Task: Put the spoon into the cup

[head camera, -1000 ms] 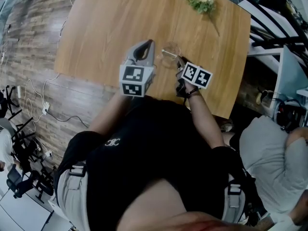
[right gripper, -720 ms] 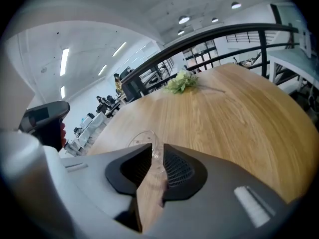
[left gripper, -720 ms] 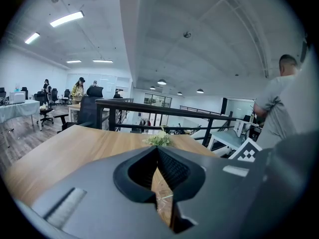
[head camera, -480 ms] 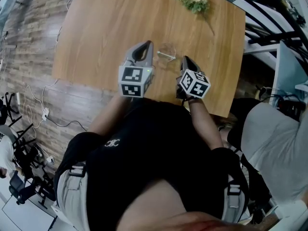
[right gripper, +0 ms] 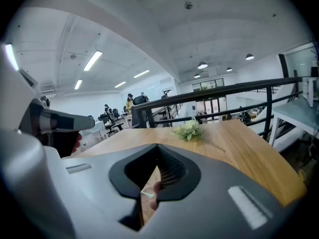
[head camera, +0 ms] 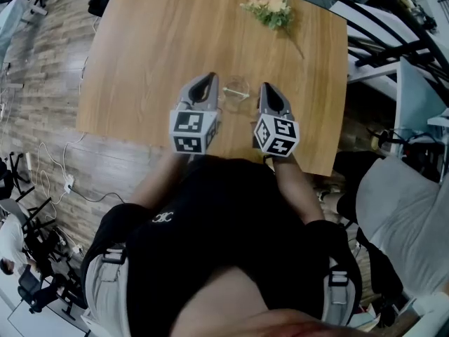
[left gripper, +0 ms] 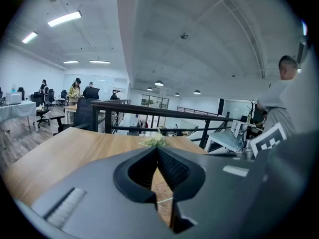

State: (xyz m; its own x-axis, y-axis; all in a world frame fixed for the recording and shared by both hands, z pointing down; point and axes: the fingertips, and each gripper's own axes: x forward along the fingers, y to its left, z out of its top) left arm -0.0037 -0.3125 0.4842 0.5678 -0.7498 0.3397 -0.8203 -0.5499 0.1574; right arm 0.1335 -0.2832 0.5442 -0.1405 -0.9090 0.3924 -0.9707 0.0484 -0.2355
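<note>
We see a flower sprig point(head camera: 270, 11) at the far end of our wooden counter point(head camera: 147, 48), near a black railing point(left gripper: 149, 109).

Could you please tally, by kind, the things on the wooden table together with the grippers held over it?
Cup: 1
Spoon: 1
Flower sprig: 1
Grippers: 2, the left gripper and the right gripper
Total: 5

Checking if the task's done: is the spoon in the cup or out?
In, it seems: from the head view the spoon lies slanted inside the clear cup, though both look small.
</note>
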